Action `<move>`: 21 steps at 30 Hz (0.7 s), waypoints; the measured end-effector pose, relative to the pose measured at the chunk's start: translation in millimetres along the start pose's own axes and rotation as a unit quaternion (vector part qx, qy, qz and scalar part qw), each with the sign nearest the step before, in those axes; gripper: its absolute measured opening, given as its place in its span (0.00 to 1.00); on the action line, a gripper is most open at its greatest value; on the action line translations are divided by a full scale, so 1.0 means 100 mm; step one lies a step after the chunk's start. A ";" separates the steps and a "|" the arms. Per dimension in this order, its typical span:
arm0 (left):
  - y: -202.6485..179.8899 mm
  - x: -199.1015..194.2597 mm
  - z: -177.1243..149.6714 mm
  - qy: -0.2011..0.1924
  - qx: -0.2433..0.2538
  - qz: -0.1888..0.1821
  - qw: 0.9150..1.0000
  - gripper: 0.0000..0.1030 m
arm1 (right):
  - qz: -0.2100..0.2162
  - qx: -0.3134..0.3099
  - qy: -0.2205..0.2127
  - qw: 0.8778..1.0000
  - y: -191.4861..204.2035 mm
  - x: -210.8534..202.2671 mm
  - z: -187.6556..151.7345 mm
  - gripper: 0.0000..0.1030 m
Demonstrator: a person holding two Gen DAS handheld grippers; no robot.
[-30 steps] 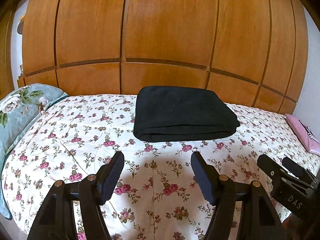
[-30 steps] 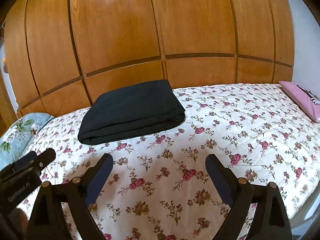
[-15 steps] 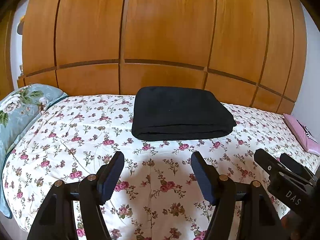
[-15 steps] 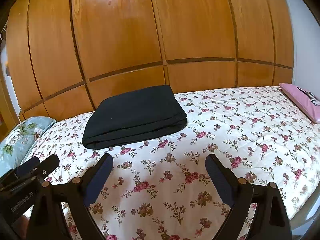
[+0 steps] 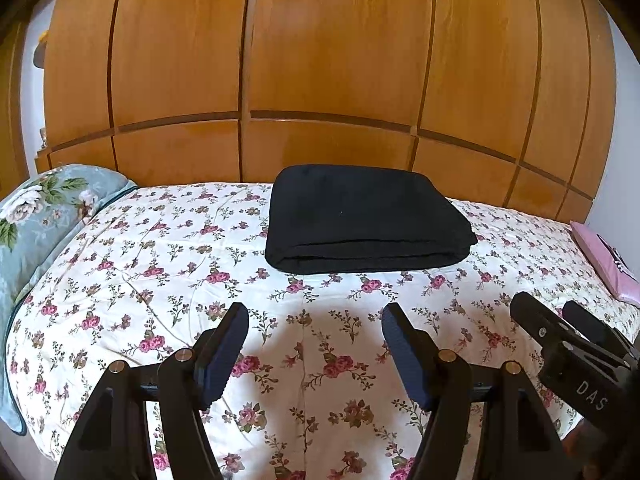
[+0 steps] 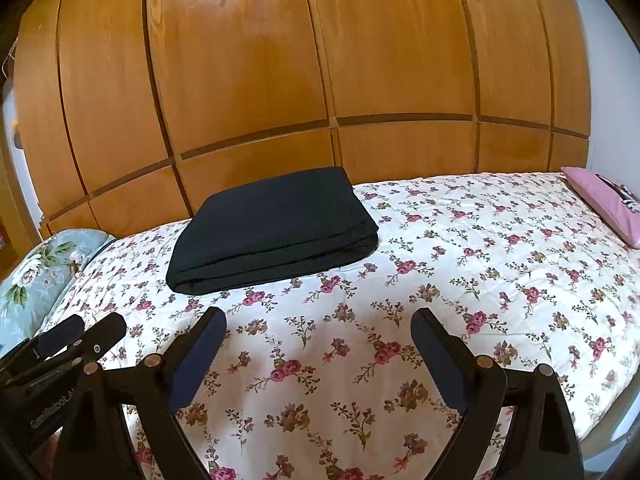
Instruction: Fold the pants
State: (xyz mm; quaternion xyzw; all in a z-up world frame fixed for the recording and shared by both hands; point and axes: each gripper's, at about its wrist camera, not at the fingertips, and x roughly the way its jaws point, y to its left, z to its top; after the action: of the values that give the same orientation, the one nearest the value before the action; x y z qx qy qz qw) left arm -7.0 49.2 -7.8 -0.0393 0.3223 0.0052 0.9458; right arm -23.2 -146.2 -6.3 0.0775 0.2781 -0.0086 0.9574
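The black pants [image 5: 366, 220] lie folded in a neat flat stack on the floral bedspread [image 5: 168, 256], near the far side by the wooden wall. They also show in the right wrist view [image 6: 272, 232]. My left gripper [image 5: 315, 316] is open and empty, held above the bed's near part, well short of the pants. My right gripper [image 6: 319, 320] is open and empty too, also back from the pants. The right gripper shows at the right edge of the left wrist view [image 5: 560, 340]; the left gripper shows at the left edge of the right wrist view [image 6: 76, 340].
A wooden panelled wardrobe [image 5: 320, 60] stands behind the bed. A blue floral pillow [image 5: 36, 216] lies at the left end, a pink pillow [image 5: 600, 256] at the right end. The bed's near edge is below the grippers.
Both grippers have drawn back and lifted slightly from the pants, which look smaller and farther. The pants have not moved. Both jaws stay open.
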 end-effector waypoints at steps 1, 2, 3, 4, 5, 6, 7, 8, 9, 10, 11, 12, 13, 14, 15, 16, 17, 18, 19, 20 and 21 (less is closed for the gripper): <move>0.00 0.00 0.00 0.001 0.000 0.000 1.000 0.68 | 0.000 0.001 0.001 1.000 0.00 0.00 0.00 0.91; 0.00 0.00 -0.01 0.001 0.000 0.001 1.000 0.68 | 0.001 0.002 0.001 1.000 -0.01 0.01 0.00 0.91; 0.00 0.00 -0.01 0.002 0.000 0.000 1.000 0.68 | 0.002 0.003 0.002 1.000 -0.01 0.01 -0.01 0.91; 0.00 0.00 -0.01 0.003 -0.001 -0.001 1.000 0.68 | 0.001 0.003 0.002 1.000 0.00 0.01 -0.01 0.91; 0.00 0.00 -0.01 0.003 -0.001 -0.001 1.000 0.68 | 0.001 0.002 0.002 1.000 0.01 0.01 -0.01 0.91; 0.00 0.00 -0.01 0.003 0.000 0.000 1.000 0.68 | 0.001 0.002 0.002 1.000 0.01 0.01 -0.01 0.91; 0.00 0.00 -0.01 0.002 0.000 -0.001 1.000 0.68 | 0.002 0.001 0.001 1.000 0.01 0.01 -0.01 0.91; 0.00 0.00 -0.01 0.002 0.000 0.000 1.000 0.68 | 0.002 0.001 0.001 1.000 0.01 0.01 -0.01 0.91; 0.00 0.00 -0.01 0.002 -0.001 0.001 1.000 0.68 | 0.001 0.001 0.001 1.000 0.01 0.01 -0.01 0.91; 0.00 0.00 -0.01 0.002 -0.001 0.001 1.000 0.68 | 0.002 0.002 0.002 1.000 0.02 0.01 -0.01 0.91; 0.00 0.00 -0.01 0.003 -0.001 0.000 1.000 0.68 | 0.002 0.002 0.003 1.000 0.02 0.01 -0.01 0.91; 0.00 0.00 -0.01 0.003 -0.002 0.000 1.000 0.68 | 0.001 0.002 0.004 1.000 0.01 0.02 -0.01 0.91; 0.00 0.01 -0.01 0.003 -0.002 0.002 1.000 0.68 | 0.001 0.003 0.004 1.000 0.01 0.02 -0.02 0.91; 0.00 0.01 -0.01 0.004 -0.001 0.002 1.000 0.68 | 0.002 0.003 0.004 1.000 0.01 0.03 -0.02 0.91; 0.01 0.02 -0.01 0.005 -0.002 0.001 1.000 0.68 | 0.002 0.003 0.006 1.000 0.01 0.02 -0.02 0.91; 0.01 0.02 -0.02 0.006 -0.003 0.001 1.000 0.68 | 0.002 0.004 0.006 1.000 0.01 0.03 -0.02 0.91; 0.01 0.02 -0.02 0.007 -0.003 0.002 1.000 0.68 | 0.002 0.004 0.006 1.000 0.01 0.03 -0.02 0.91; 0.01 0.03 -0.02 0.008 -0.004 0.002 1.000 0.68 | 0.002 0.004 0.006 1.000 0.01 0.03 -0.02 0.91; 0.01 0.03 -0.02 0.009 -0.004 0.002 1.000 0.68 | 0.002 0.004 0.007 1.000 0.01 0.03 -0.02 0.91; 0.01 0.03 -0.02 0.009 -0.004 0.004 1.000 0.68 | 0.001 0.004 0.007 1.000 0.01 0.04 -0.03 0.91; 0.02 0.03 -0.03 0.009 -0.004 0.005 1.000 0.68 | 0.002 0.004 0.007 1.000 0.01 0.04 -0.03 0.91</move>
State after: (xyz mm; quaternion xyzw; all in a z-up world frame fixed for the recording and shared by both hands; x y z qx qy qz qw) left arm -5.9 50.5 -12.1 -0.0418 0.3307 0.0105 0.9427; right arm -21.5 -144.7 -10.2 0.0823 0.2849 -0.0077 0.9550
